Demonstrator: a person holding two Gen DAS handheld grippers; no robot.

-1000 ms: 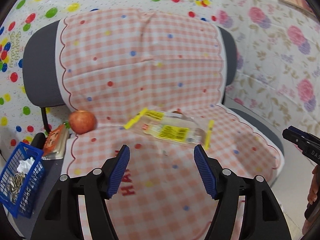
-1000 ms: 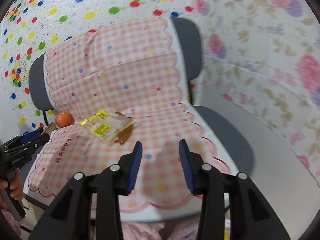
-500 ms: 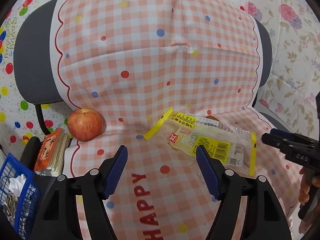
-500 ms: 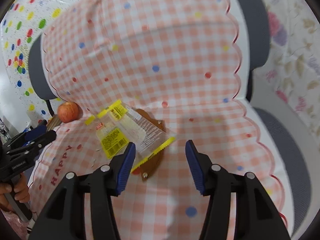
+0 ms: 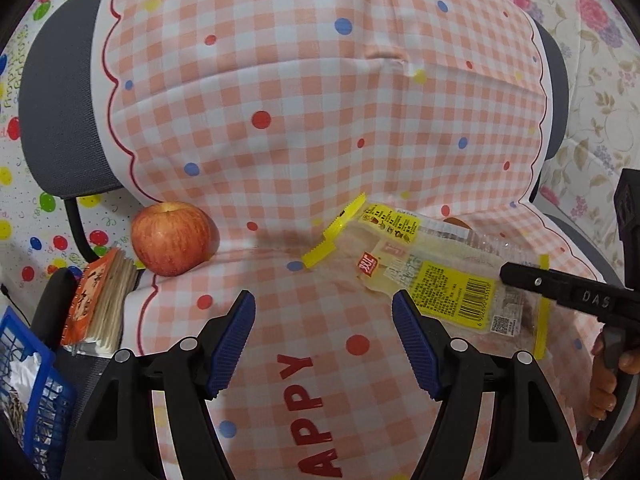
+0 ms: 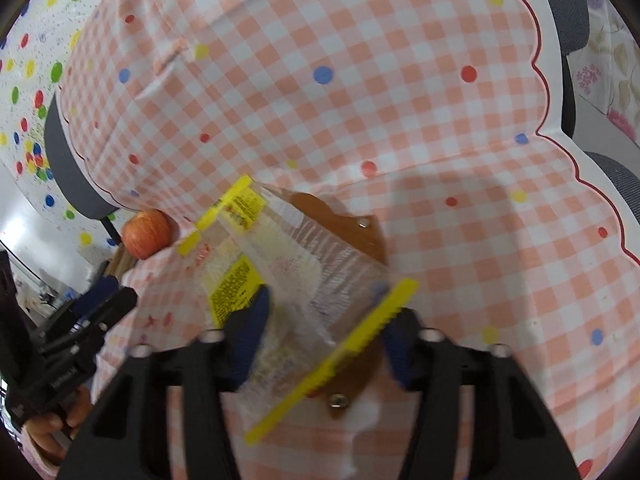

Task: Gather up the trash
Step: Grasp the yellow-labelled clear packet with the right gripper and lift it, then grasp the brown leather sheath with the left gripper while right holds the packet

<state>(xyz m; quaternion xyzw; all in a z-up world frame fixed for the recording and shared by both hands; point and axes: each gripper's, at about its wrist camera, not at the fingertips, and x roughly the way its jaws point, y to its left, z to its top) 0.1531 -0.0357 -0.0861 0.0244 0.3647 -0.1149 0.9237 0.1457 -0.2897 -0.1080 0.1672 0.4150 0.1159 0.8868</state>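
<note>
Two hand-held grippers: right hand-held gripper (image 6: 324,320) jaws apart, straddling plastic wrapper (image 6: 280,280) at lower centre—close squarely mid-film; left hand-held gripper (image 5: 322,340) apart, idle.

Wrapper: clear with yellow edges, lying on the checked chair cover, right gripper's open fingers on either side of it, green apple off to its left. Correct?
One thing is off: the apple is red, not green, as the left wrist view shows. The rest holds: the wrapper lies on the checked cover, with the right gripper open around it.
</note>
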